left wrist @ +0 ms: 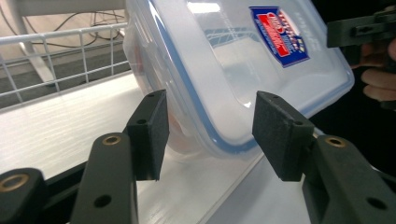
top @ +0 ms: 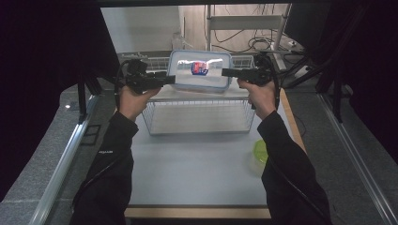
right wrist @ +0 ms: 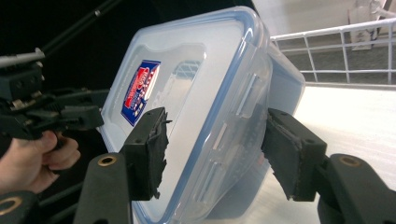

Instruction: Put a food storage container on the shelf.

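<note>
**Clear box held up between two tools above the wire basket**

The counter (top: 197, 173) is white with a wooden front edge, and grey carpeted floor lies on both sides of it. Dark curtains close the room at 9 and 3 o'clock; at 12 o'clock stand a pale wall, a metal shelf frame and loose cables on the floor.

In the high view the plastic box (top: 201, 70) sits at 12 o'clock, raised over the white wire basket (top: 199, 117), with the left tool (top: 170, 79) at its 9 o'clock side and the right tool (top: 226, 72) at its 3 o'clock side. A green lid (top: 259, 151) lies on the counter at about 4 o'clock, partly under the right sleeve.

The gripper views add what the high view cannot tell. In the left gripper view the left tool (left wrist: 210, 126) is spread, its pads on either side of the box's corner (left wrist: 224, 135) with a gap visible (I cannot tell if one pad touches). In the right gripper view the right tool (right wrist: 215, 149) is also spread around the box's rim (right wrist: 224, 116), its worn pads very close to the lid and the wall.

The box is tilted, closed by a clear lid with a blue seal and a blue-red label (right wrist: 140, 91). Something reddish shows faintly inside; it is too blurred to identify.
</note>
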A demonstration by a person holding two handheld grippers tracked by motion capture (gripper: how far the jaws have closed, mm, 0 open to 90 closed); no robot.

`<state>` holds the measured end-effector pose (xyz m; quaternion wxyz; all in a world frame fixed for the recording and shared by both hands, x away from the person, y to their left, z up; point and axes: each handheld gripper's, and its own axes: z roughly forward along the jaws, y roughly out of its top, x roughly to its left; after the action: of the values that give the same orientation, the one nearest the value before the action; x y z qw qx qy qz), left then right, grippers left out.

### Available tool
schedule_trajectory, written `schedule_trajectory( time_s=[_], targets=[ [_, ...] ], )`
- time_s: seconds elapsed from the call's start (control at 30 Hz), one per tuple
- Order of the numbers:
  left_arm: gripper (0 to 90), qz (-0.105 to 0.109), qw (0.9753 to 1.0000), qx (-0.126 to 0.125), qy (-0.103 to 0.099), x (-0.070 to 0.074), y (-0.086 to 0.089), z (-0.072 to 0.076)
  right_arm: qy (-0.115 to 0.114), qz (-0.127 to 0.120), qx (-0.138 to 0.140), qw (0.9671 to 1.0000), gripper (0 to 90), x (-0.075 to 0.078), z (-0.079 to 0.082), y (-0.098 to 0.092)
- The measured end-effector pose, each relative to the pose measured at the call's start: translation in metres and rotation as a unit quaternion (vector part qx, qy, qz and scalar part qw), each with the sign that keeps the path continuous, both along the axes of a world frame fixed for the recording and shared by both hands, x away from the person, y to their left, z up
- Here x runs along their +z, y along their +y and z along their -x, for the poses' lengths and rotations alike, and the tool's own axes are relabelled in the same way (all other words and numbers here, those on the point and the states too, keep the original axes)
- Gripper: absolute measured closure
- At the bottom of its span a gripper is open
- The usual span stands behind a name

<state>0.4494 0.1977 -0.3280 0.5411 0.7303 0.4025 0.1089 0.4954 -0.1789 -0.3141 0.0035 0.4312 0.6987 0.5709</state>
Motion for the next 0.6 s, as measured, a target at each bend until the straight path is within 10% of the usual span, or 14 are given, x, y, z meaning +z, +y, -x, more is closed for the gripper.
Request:
schedule_trajectory(
  time_s=[0.2, 0.4, 0.6],
  targets=[
    [45.9, 0.01, 0.9999, 0.002, -0.009, -0.001, 0.0, 0.001, 0.0, -0.01, -0.01, 0.9999, 41.1, -0.001, -0.005, 0.0],
    [40.0, 0.009, 0.9993, 0.008, -0.035, 0.0, 0.001, 0.006, -0.05, 0.068, -0.031, 0.9959, 38.5, 0.007, 0.002, 0.007],
    [46.9, -0.001, 0.9986, 0.013, -0.052, -0.004, 0.007, 0.022, -0.089, 0.087, -0.03, 0.9918, 52.8, 0.011, 0.021, 0.0]
  ],
)
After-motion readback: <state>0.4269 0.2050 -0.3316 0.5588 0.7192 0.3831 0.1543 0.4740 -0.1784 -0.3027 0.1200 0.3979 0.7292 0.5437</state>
